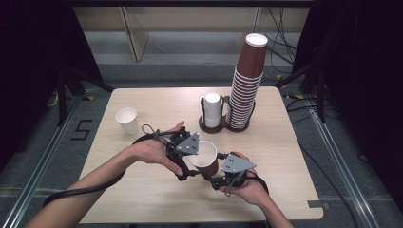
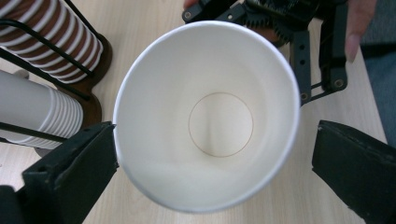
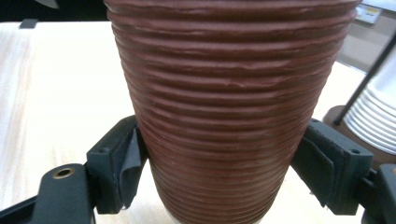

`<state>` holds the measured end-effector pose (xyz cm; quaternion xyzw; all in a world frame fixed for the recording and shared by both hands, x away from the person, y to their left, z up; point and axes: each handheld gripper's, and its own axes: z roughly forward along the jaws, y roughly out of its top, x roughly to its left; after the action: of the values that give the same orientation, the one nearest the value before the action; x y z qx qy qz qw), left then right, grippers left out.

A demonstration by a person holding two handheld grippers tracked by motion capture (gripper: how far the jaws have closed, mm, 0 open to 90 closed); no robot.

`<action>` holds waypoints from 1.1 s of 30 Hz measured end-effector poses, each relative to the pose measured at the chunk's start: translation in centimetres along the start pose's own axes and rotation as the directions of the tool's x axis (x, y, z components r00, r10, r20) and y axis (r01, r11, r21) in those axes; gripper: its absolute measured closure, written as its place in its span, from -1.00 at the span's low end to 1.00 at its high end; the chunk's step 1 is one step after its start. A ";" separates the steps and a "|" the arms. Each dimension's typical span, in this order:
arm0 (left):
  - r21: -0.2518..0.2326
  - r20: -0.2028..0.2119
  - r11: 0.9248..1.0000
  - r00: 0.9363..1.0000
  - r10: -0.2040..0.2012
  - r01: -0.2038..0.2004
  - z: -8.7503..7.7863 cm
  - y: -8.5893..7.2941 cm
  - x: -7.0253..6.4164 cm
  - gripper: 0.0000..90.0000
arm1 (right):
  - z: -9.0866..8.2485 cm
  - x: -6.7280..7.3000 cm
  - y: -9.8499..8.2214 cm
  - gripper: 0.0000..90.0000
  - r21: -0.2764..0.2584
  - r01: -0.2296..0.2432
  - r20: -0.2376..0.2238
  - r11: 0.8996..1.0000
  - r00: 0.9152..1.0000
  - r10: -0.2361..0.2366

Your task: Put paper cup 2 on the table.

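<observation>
Wooden table (image 1: 142, 180), ribbed brown cup (image 3: 224, 116), white inside

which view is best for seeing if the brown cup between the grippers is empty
The left gripper view: it looks straight down into the brown cup, showing a bare white inside and bottom. The right gripper view shows its ribbed brown wall pressed between the jaws. The high view shows its rim and part of the inside.

Two hand-held grippers are counted: the left (image 1: 188, 161), the right (image 1: 215, 179). One brown cup (image 1: 205, 159) between them, one loose white cup (image 1: 127, 120) at ten o'clock, and two cup stacks, white (image 1: 212, 110) and brown (image 1: 246, 85), at one o'clock are counted on one desk (image 1: 280, 156).
</observation>
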<state>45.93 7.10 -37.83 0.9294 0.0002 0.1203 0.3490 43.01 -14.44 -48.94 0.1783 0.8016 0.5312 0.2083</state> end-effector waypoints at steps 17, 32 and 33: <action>-0.405 -0.047 0.841 0.911 -0.411 0.359 2.4 -3.6 -0.9 -1.00 | -0.2 -0.6 0.0 -0.51 -0.062 -0.085 0.085 0.994 0.992 0.090; -0.498 -0.036 0.783 0.893 -0.449 0.374 4.7 -3.2 -1.2 -0.86 | 0.0 -0.1 0.3 -0.52 -0.080 -0.141 0.026 0.987 0.989 0.143; -0.498 -0.039 0.784 0.894 -0.446 0.369 4.7 -3.2 -1.2 -0.86 | 0.0 -0.1 0.2 -0.53 -0.079 -0.147 0.026 0.986 0.988 0.150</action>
<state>46.08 6.39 -43.62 0.7793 0.1986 0.1096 0.5841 43.12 -14.43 -48.68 0.2379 0.7617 0.5727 0.1876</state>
